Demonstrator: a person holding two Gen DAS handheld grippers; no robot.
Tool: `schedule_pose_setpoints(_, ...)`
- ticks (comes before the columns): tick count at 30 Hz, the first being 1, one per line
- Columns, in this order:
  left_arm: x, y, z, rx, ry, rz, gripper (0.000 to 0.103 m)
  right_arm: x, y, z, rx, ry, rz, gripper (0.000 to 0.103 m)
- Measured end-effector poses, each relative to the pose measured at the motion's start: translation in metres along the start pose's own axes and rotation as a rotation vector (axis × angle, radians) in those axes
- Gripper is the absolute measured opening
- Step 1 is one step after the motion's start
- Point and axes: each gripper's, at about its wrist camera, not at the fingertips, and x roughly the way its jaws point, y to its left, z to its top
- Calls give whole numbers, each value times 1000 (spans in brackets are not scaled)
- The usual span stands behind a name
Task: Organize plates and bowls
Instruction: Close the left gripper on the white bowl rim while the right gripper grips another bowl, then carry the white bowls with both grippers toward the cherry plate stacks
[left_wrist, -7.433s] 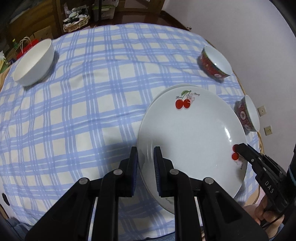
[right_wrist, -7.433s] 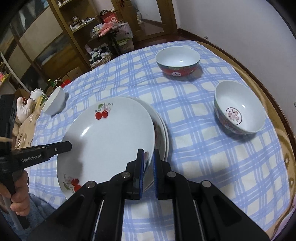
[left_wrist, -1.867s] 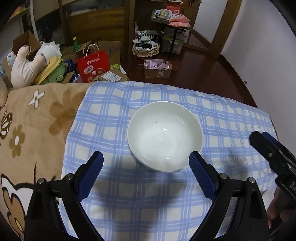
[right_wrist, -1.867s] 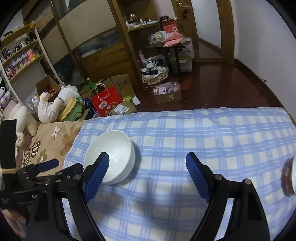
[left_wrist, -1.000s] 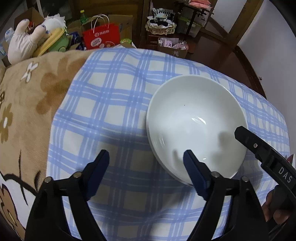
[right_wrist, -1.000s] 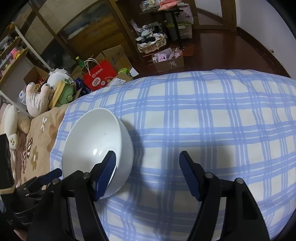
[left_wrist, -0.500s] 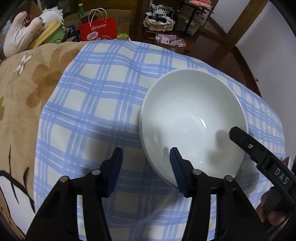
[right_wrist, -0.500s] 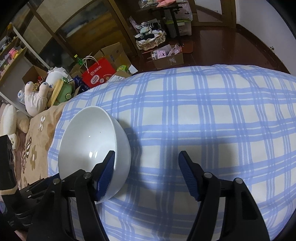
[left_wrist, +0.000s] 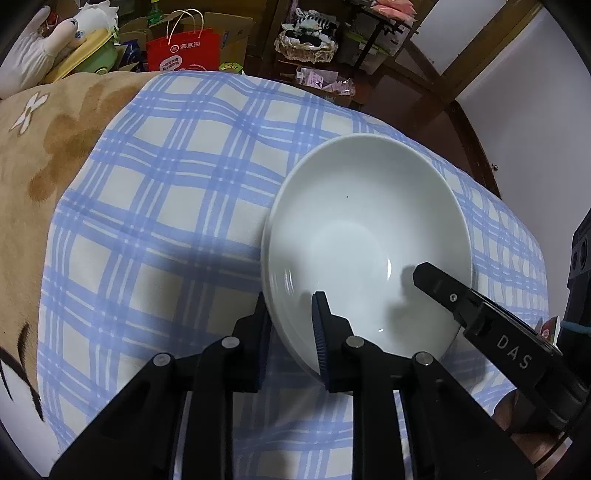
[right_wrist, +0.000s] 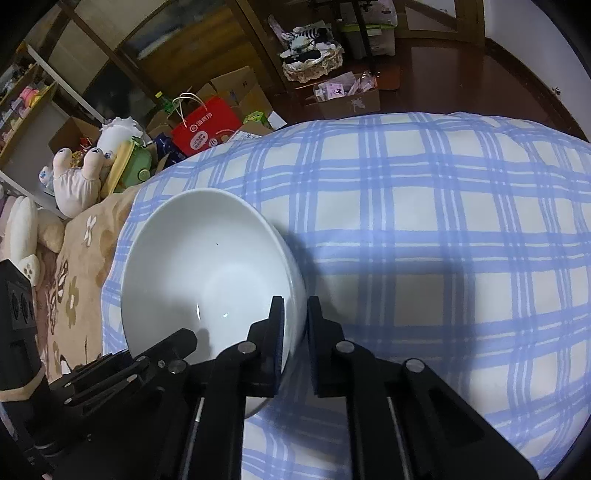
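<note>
Two pairs of jaws pinch the white bowl's (left_wrist: 364, 236) opposite rims

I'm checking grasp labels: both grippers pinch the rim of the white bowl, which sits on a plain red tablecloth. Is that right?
Not quite. The cloth under the white bowl is blue-and-white plaid, not plain red, as the left wrist view shows. The rest holds: the left gripper and the right gripper each pinch the bowl's rim, one finger inside and one outside.

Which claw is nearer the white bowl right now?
Neither: both are on it. The left claw pinches the bowl's near-left rim, one finger inside and one outside. The right claw pinches the opposite, near-right rim the same way.
</note>
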Motion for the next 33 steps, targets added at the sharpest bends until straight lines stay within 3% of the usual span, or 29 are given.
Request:
schedule_pose_setpoints(3, -4, -4, 0, 41, 1, 3, 21, -2, 0, -4, -12, -4, -17, 11)
schedule_pose_setpoints(10, -21, -7, -1, 29, -6, -67, 20, -15, -8, -15, 13, 3, -22, 11)
schedule_pose_setpoints(20, -45, -32, -14, 68, -26, -123, 20, -58, -24, -32, 60, -51, -34, 12)
schedule_pose_setpoints(33, -72, -86, -59, 184, -29, -110, 20, -118, -58, -68, 104, -100, -69, 11)
